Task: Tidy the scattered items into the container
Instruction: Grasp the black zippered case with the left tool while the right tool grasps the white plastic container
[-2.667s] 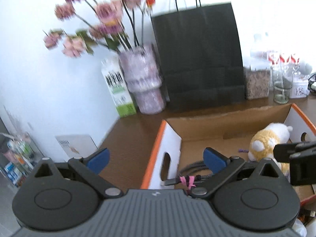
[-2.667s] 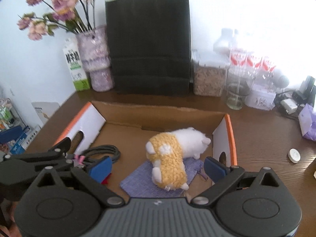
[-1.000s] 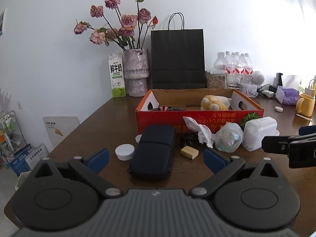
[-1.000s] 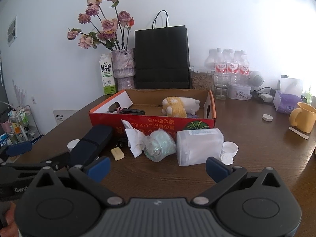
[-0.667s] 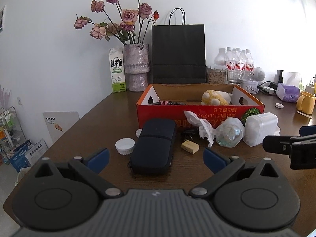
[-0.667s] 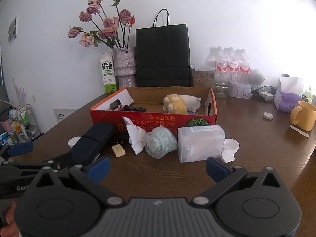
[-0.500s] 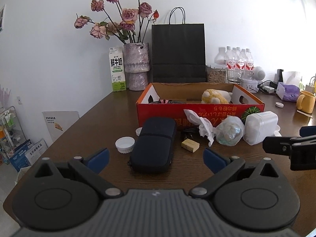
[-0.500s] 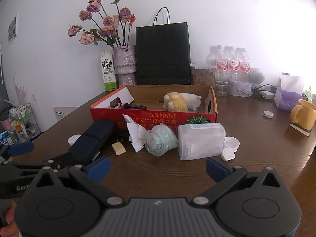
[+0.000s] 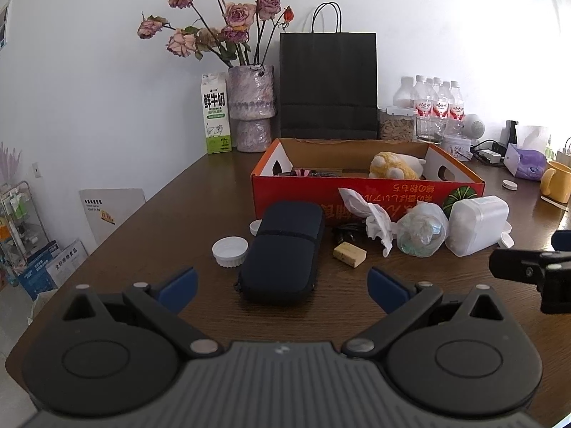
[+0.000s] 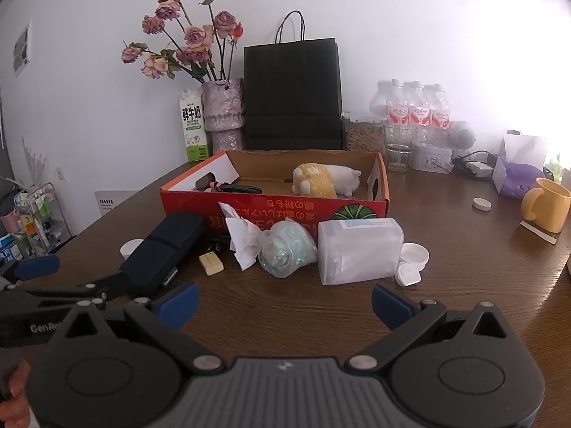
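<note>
A red cardboard box [image 9: 292, 192] [image 10: 271, 210] stands mid-table, holding a yellow-white plush toy [image 10: 323, 178] and a black cable [image 10: 235, 188]. In front of it lie a dark zip case [image 9: 283, 249] [image 10: 162, 246], a small tan block [image 9: 349, 255] [image 10: 211, 263], crumpled white paper [image 10: 242, 237], a clear bag with something green [image 10: 287, 249], a frosted plastic tub [image 10: 358, 249] and white lids [image 9: 230, 251] [image 10: 412, 262]. My left gripper [image 9: 282, 287] is open and empty, just short of the zip case. My right gripper [image 10: 283, 301] is open and empty, short of the bag and tub.
Behind the box stand a milk carton [image 9: 216, 117], a flower vase [image 9: 251, 114], a black paper bag [image 9: 328, 85], water bottles [image 10: 415, 110] and a glass [image 10: 398, 151]. A yellow mug [image 10: 546, 208] and tissue pack [image 10: 519, 178] sit at the right. The table edge runs along the left.
Both grippers have pulled back from over the box to the near side of the table, open and empty throughout. In the last half second they have barely moved.
</note>
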Demonstrator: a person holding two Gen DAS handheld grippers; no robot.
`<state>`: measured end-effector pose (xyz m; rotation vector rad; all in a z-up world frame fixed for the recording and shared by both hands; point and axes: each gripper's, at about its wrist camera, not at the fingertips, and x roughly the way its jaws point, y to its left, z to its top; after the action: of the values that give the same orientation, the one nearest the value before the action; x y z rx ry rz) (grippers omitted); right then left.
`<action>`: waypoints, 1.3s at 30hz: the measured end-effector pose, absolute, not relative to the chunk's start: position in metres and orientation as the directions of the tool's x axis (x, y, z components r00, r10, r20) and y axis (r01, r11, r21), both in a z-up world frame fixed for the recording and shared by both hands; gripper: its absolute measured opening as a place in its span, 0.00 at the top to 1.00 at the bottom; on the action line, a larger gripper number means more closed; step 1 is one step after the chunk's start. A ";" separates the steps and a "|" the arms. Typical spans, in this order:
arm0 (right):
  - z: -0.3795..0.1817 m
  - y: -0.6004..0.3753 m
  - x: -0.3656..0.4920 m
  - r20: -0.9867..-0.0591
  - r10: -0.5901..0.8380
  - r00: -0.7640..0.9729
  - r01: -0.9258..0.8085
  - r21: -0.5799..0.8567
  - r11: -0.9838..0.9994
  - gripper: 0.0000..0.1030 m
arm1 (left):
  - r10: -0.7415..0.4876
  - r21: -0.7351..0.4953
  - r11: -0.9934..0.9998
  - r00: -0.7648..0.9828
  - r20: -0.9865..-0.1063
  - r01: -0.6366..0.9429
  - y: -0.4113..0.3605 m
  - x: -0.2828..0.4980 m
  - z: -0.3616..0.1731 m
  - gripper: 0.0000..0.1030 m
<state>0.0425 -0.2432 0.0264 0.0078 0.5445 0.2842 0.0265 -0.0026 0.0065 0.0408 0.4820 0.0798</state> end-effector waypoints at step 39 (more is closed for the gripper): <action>-0.015 -0.264 0.179 -0.592 0.151 0.792 -0.196 -0.012 0.981 0.00 | 0.096 0.132 0.991 0.759 -0.644 -0.013 0.010 0.172 -0.019 0.01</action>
<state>0.1789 -0.2641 -0.0153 -0.0742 0.6305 0.1866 0.1725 0.0099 -0.0185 0.1228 0.7076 0.0591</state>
